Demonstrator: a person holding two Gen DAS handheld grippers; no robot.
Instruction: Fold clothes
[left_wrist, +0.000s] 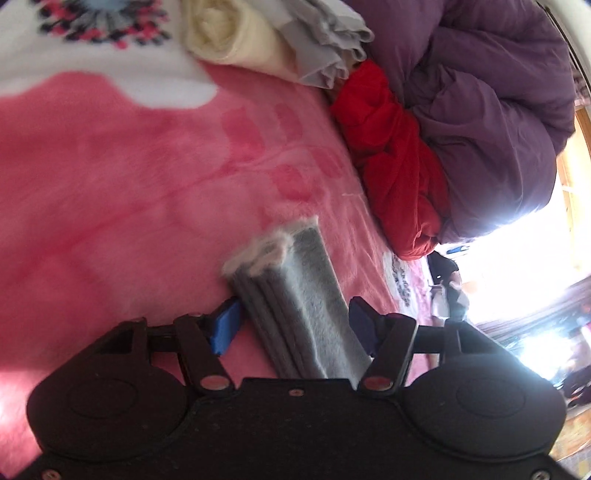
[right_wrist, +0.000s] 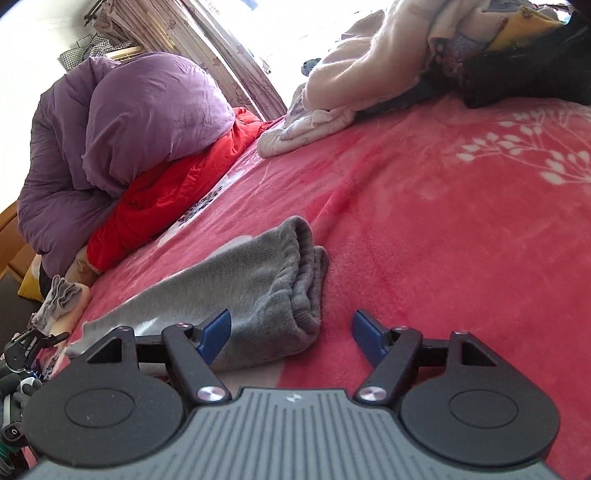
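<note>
- The left gripper (left_wrist: 293, 319) has its jaws spread wide; the folded grey garment (left_wrist: 295, 295) lies between the blue pads (left_wrist: 225, 325), which stand just off its sides. The view is blurred, so a light touch on the left pad cannot be ruled out.
- That garment lies folded into a narrow stack on the pink bed blanket (left_wrist: 110, 184), its fluffy pale end pointing away from the gripper.
- The right gripper (right_wrist: 291, 334) also has its jaws spread apart and grips nothing. Its left pad (right_wrist: 216, 334) sits over the grey garment (right_wrist: 240, 280); its right pad hangs over bare pink blanket (right_wrist: 443, 240).
- From the right wrist the garment's ribbed, gathered end lies just ahead of the jaws.
- Beyond it, a red cloth (left_wrist: 395, 158) lies against a purple quilt (left_wrist: 480, 92).
- A cream roll (left_wrist: 229, 33) and a grey cloth (left_wrist: 325, 40) lie further up the bed.
</note>
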